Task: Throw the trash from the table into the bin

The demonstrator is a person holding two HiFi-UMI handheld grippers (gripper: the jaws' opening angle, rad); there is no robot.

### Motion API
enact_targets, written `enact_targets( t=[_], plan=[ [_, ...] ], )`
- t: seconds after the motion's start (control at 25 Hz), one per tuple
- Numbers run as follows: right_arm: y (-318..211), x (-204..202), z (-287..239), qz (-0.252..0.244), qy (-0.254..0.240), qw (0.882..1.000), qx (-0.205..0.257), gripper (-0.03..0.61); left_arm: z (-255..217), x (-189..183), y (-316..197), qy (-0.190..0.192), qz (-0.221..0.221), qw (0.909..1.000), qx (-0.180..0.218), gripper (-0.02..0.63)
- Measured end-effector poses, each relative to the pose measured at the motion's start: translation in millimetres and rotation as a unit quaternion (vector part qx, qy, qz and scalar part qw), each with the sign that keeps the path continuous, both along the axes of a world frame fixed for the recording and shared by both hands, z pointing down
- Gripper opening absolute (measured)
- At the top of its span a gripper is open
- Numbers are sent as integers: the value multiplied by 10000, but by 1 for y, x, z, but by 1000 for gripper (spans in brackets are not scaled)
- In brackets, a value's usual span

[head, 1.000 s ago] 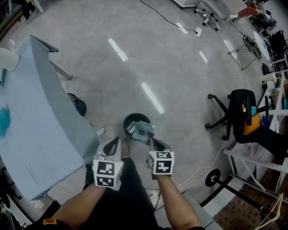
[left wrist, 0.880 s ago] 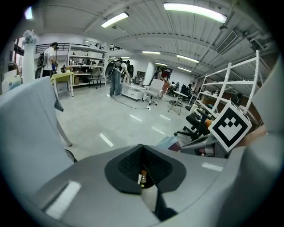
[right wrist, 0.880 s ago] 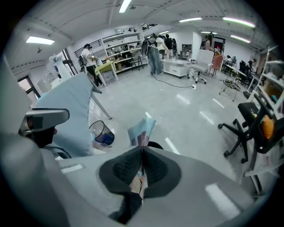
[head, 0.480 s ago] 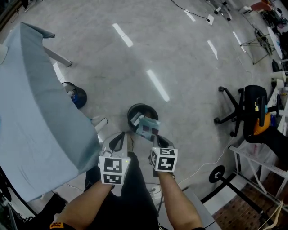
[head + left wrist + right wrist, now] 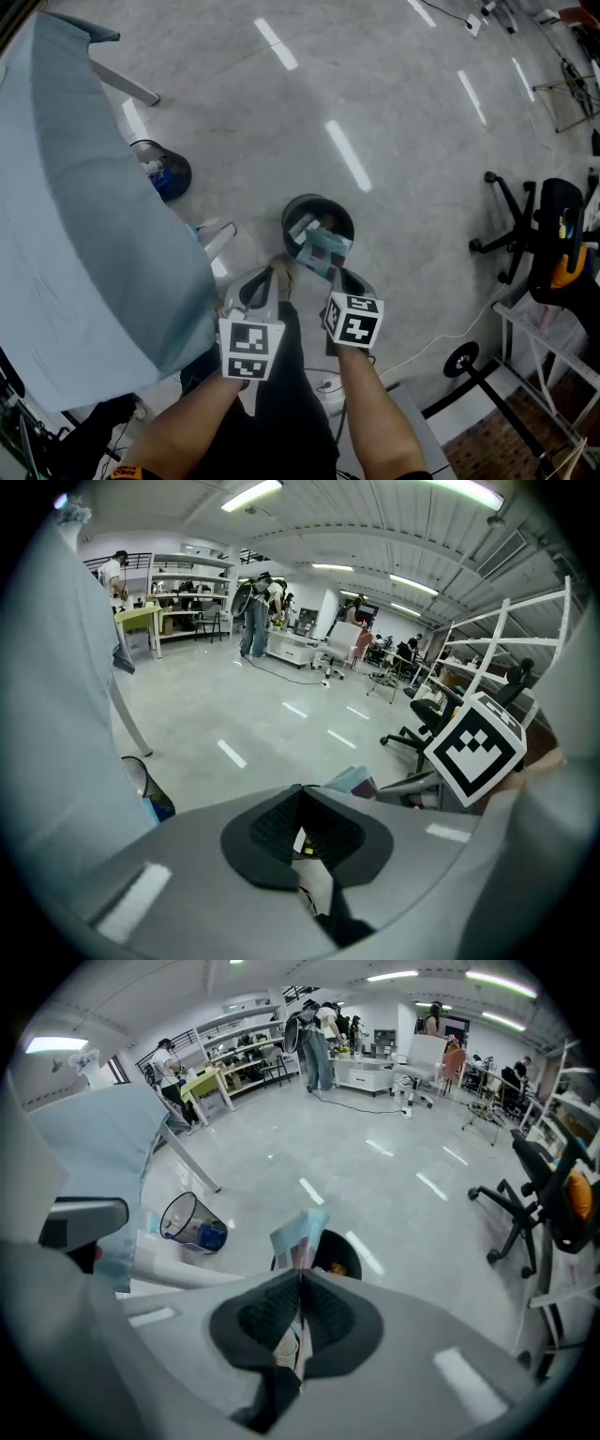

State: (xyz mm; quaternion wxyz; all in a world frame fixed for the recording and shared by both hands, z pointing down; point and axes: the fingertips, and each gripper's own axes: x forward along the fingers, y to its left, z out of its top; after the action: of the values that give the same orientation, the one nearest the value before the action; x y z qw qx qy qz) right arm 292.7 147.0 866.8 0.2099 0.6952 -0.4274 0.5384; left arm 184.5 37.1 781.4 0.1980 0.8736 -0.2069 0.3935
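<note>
As the 2 grippers have sunk toward the floor, the right gripper [image 5: 339,277], clamped on 1 packet [image 5: 325,251], now holds it just above the bin [image 5: 292,212]. The left gripper [image 5: 267,281] stands closed with nothing held. Judgement: release is due.

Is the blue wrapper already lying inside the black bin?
No, the right gripper is shut on the blue wrapper, pinching it between its jaws in front of the black bin.
</note>
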Motion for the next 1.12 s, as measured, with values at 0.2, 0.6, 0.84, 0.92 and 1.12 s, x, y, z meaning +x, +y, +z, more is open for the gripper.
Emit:
enact_targets(
  t=[0.2, 0.6, 0.84, 0.92, 1.12],
  plan=[
    [-1, 5, 29, 88, 19, 9999, -49, 6, 23, -3, 8, -57, 27, 9999, -108, 8],
    [-20, 7, 76, 123, -66, 9999, -98, 6, 52, 5, -1, -54, 65, 9999, -135, 8],
    [-33, 3, 103, 146, -149, 9996, -214, 6, 66, 5, -9, -105, 82, 9997, -185, 8],
    [-35, 4, 113, 151, -173, 9993, -288, 8, 70, 4, -10, -118, 94, 9997, -199, 8],
    [-37, 8, 139, 197, -232, 9987, -402, 8, 81, 2, -14, -151, 74, 9996, -231, 8]
  ],
)
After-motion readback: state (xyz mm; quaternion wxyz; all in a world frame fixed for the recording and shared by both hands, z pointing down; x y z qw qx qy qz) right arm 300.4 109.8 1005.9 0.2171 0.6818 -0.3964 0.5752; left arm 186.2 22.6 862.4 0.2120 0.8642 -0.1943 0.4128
